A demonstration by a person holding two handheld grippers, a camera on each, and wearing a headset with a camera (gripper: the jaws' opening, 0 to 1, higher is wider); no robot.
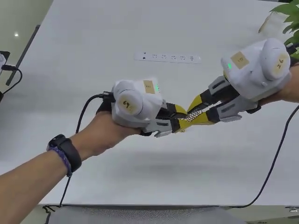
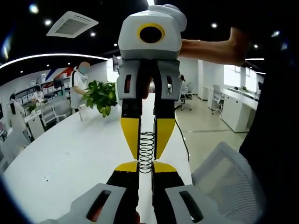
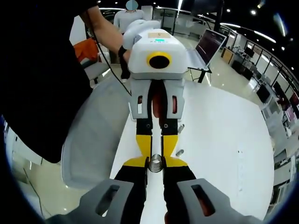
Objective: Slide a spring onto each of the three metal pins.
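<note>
White tabletop (image 1: 140,28), open-plan office behind. At centre frame the yellow-tipped left gripper (image 2: 145,168) and right gripper (image 3: 156,163) meet tip to tip, both clamped on the small steel coil spring (image 2: 146,147). Risk: uneven squeeze or misaligned tips could buckle the spring or flick it loose.

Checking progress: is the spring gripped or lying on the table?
Gripped: the spring sits between the right gripper's yellow jaws, lifted off the table.
</note>
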